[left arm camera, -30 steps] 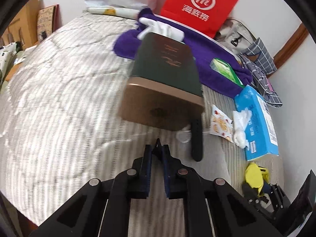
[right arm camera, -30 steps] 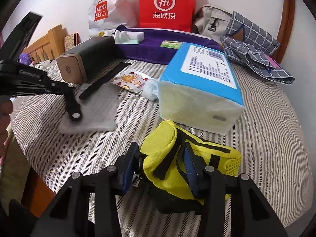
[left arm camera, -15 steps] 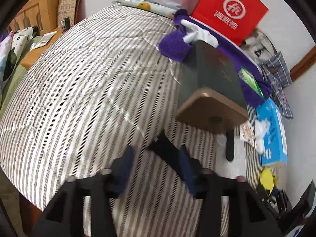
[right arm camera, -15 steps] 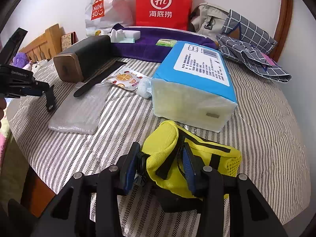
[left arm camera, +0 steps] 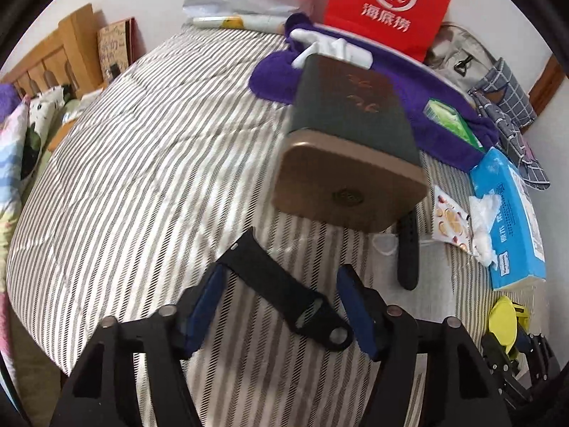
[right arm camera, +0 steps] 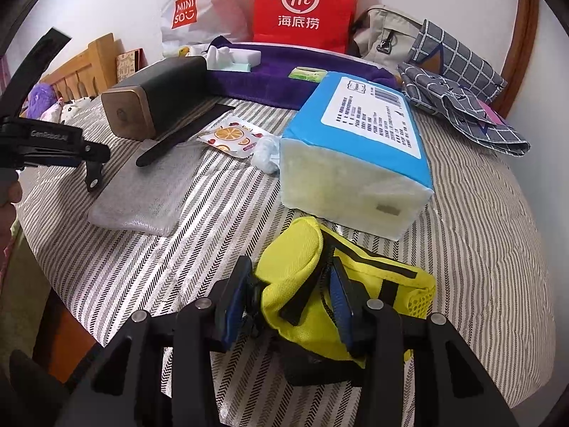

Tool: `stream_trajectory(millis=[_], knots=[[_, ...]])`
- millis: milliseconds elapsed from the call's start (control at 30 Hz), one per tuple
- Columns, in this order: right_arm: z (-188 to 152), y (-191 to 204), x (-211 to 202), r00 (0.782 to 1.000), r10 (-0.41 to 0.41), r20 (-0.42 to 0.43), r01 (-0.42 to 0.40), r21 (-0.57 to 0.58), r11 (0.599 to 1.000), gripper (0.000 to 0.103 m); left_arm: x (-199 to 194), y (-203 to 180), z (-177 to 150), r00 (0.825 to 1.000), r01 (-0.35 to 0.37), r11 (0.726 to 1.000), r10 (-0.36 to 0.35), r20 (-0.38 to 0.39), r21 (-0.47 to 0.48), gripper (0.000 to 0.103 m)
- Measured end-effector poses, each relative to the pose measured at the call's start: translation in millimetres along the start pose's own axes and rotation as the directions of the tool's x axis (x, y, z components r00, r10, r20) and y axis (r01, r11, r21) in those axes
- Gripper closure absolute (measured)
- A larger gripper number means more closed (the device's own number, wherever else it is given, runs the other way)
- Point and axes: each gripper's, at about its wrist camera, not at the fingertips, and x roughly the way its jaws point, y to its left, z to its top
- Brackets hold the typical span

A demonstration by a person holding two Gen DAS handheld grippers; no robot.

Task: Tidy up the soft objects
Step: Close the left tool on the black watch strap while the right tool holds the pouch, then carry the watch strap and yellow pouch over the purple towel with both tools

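Note:
My left gripper (left arm camera: 282, 274) points down at the striped bedspread (left arm camera: 142, 178). Its jaws stand wide and are closing. A short black watch strap (left arm camera: 284, 291) lies slantwise between them, and neither pad presses on it. A second, longer black strap (left arm camera: 408, 249) lies beside a dark green box with a brown end (left arm camera: 348, 142). My right gripper (right arm camera: 290, 267) is shut on a yellow pouch with black webbing (right arm camera: 302, 284) near the bed's front edge. A blue tissue pack (right arm camera: 359, 142) lies just behind the pouch.
A clear plastic bag (right arm camera: 142, 195) and a fruit-print sachet (right arm camera: 231, 135) lie mid-bed. A purple towel (right arm camera: 284, 74), a red paper bag (right arm camera: 306, 3), a white shopping bag (right arm camera: 192, 10) and a checked cloth bag (right arm camera: 458, 82) line the far wall. A wooden headboard (right arm camera: 89, 60) stands left.
My left jaws were shut on the short strap and have sprung wide; the strap now lies loose between them. The right gripper still holds the yellow pouch in place.

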Motion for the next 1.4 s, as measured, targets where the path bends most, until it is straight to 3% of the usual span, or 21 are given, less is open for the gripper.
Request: stream_trajectory(millis=[67, 200, 367, 400, 467, 500, 600, 633, 667, 733, 800, 1000, 1133, 1267, 1400], knots=[[1, -1, 1, 1.000, 0.006, 0.006, -0.006, 0.004, 1.000, 0.056, -1, -4, -1, 1.000, 0.006, 1.000, -0.006, 0.014, 0.021, 0.080], [2, -4, 3, 1.000, 0.019, 0.009, -0.019, 0.012, 1.000, 0.054, -4, 0, -3, 0.999, 0.032, 0.999, -0.033, 0.007, 0.040, 0.092], [2, -5, 3, 0.999, 0.030, 0.015, -0.030, 0.005, 1.000, 0.054, -5, 9, -7, 0.997, 0.073, 0.997, -0.072, -0.026, 0.013, 0.086], [3, -5, 4, 0.999, 0.031, 0.016, -0.031, 0.008, 0.999, 0.054, -4, 7, -6, 0.996, 0.083, 0.997, -0.082, -0.028, 0.012, 0.081], [4, -5, 5, 0.999, 0.030, 0.018, -0.030, 0.013, 0.999, 0.053, -5, 0, -6, 0.992, 0.118, 0.993, -0.118, -0.034, 0.012, 0.055], [4, -4, 5, 0.999, 0.028, 0.020, -0.028, 0.012, 1.000, 0.053, -4, -5, -6, 0.992, 0.122, 0.992, -0.121, -0.032, 0.021, 0.052], [5, -3, 6, 0.999, 0.027, 0.027, -0.027, 0.016, 0.999, 0.055, 0, -20, -5, 0.999, 0.049, 0.997, -0.049, 0.001, 0.059, 0.053], [5, -3, 6, 0.999, 0.031, 0.030, -0.031, 0.015, 0.999, 0.057, 1, -23, -5, 1.000, 0.026, 0.997, -0.027, 0.009, 0.069, 0.057], [4, -1, 6, 0.999, 0.036, 0.034, -0.036, 0.004, 0.999, 0.061, 2, -26, -4, 1.000, -0.005, 0.997, 0.003, 0.019, 0.083, 0.068], [4, 1, 4, 0.999, 0.034, 0.030, -0.034, -0.006, 0.999, 0.066, 2, -25, -4, 0.998, -0.055, 0.993, 0.051, 0.040, 0.101, 0.076], [3, 3, 1, 0.999, 0.032, 0.027, -0.032, -0.019, 0.999, 0.071, 1, -19, -4, 0.999, -0.025, 0.995, 0.021, 0.043, 0.099, 0.080], [4, 7, -15, 0.996, 0.085, 0.040, -0.085, -0.005, 0.996, 0.072, -3, -2, -5, 0.998, 0.053, 0.996, -0.054, 0.013, 0.069, 0.082], [5, 6, -26, 0.992, 0.116, 0.054, -0.117, 0.017, 0.993, 0.072, -2, -7, -6, 0.999, 0.034, 0.995, -0.037, 0.026, 0.099, 0.082], [6, 4, -33, 0.993, 0.096, 0.063, -0.098, 0.027, 0.995, 0.072, 0, -19, -9, 0.998, -0.029, 0.988, 0.020, 0.063, 0.155, 0.083], [8, -2, -40, 0.995, 0.079, 0.066, -0.083, 0.051, 0.995, 0.072, -1, -14, -4, 0.999, 0.005, 0.992, -0.011, 0.047, 0.128, 0.083]])
